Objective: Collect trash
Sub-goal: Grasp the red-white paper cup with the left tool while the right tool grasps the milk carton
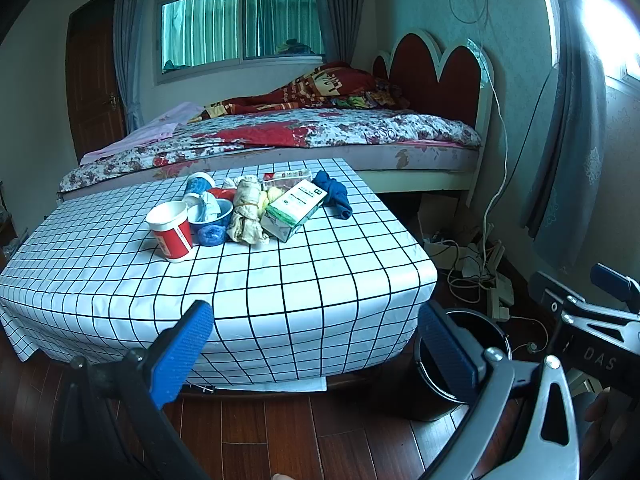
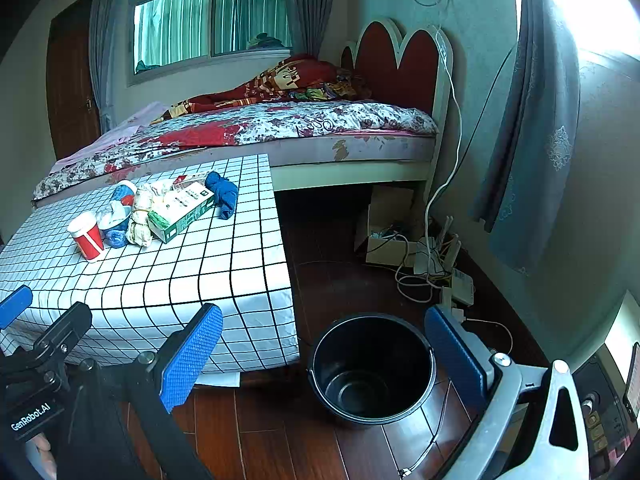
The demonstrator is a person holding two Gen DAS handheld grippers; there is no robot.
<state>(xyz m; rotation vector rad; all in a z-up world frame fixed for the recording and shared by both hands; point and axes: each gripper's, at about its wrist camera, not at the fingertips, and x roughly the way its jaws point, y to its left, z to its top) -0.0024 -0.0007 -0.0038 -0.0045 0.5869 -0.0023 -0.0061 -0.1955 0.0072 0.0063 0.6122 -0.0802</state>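
I see the checked table at 12 o'clock, carrying the trash pile. The empty black bucket stands at 6 o'clock. My left gripper and right gripper hold jaws wide, gripping nothing.

We see only part of the black bucket in the left wrist view, its front masked by a blue finger pad. In the pile on the checked table, a blue paper cup sits half hidden behind the crumpled wrappers, and print on the green-and-white carton is too small for us to read. Beneath the bed the floor falls into shadow. A phone is cut off by the right wrist view's edge, and window glare washes out the upper corner.
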